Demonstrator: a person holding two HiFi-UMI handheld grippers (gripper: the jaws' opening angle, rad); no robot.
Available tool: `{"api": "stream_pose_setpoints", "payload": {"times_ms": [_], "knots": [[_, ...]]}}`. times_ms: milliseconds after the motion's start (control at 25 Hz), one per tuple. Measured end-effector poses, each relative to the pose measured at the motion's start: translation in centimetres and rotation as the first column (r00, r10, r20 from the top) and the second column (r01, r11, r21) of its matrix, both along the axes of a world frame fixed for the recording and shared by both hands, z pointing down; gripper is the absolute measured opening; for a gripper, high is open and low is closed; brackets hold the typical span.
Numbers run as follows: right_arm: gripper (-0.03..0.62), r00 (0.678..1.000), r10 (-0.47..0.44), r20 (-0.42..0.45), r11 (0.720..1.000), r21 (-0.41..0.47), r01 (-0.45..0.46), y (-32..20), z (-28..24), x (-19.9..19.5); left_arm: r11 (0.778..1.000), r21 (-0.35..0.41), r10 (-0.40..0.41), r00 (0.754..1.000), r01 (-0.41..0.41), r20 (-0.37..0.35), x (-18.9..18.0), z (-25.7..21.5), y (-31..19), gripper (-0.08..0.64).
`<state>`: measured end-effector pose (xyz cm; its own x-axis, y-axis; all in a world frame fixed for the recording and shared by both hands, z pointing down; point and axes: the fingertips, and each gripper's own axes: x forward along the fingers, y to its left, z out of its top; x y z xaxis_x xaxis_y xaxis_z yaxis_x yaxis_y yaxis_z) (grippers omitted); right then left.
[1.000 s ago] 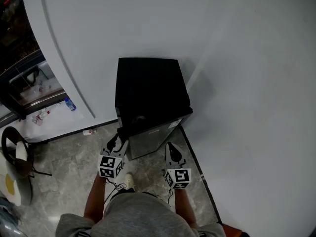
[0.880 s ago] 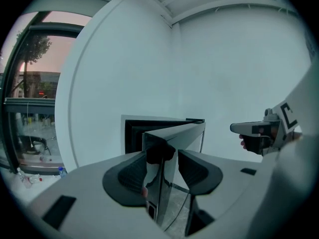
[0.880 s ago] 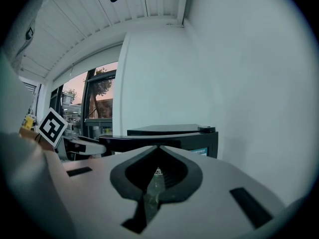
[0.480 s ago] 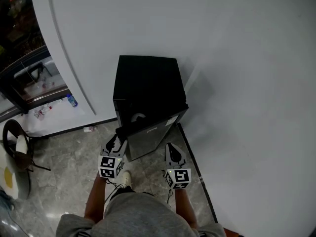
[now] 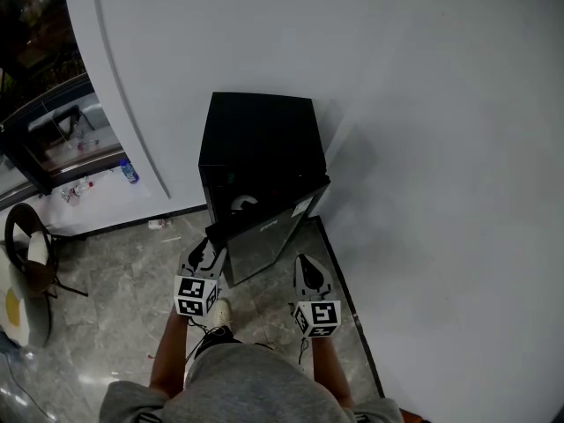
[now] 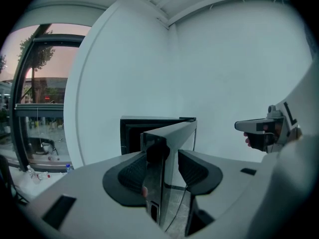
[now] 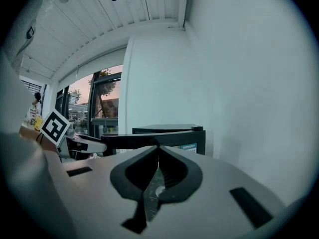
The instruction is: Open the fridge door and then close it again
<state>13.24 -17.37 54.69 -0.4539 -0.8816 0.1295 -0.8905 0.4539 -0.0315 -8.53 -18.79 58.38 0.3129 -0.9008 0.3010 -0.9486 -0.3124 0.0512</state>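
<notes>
A bare corner of white wall (image 5: 423, 148) over a grey marble floor (image 5: 132, 271), with dark glazing far off beyond the left claw, and the fridge (image 5: 260, 135) tucked into that corner, straight ahead of both claws. It is a small black box of a thing with a flat matt top. The fridge door (image 5: 273, 227) is glossy and dark, mirror-like, with a small pale label near its upper corner on the hinge side. It stands part open, swung out at a modest angle toward the person, and something pale shows through the gap at the top.

The left claw (image 6: 167, 156) has the door's free edge between its jaws. They are apart and straddle it rather than pinch it: the left pad lies close against the inner side, and the right pad seems to stand a little off the front. The right claw (image 7: 158, 156) hangs to the right of that, near the door's front but not touching, jaws pressed together on nothing.

So the swing itself looks to be the step in hand. Which way it is going I cannot say from this. If the door is opening, the left claw needs to draw the edge further out along its arc. If it is closing, the edge wants easing back until the door sits flush, and the left claw must slip clear before it gets trapped
</notes>
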Motion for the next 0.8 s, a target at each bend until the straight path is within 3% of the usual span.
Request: {"api": "stream_pose_setpoints", "payload": {"times_ms": [800], "knots": [[0.025,0.999,0.033,-0.004,0.999,-0.002,-0.033,5.9,0.2,2.3,0.999,0.012,0.034,0.999,-0.034,-0.013,3.0,-0.3,4.0,0.199]]}}
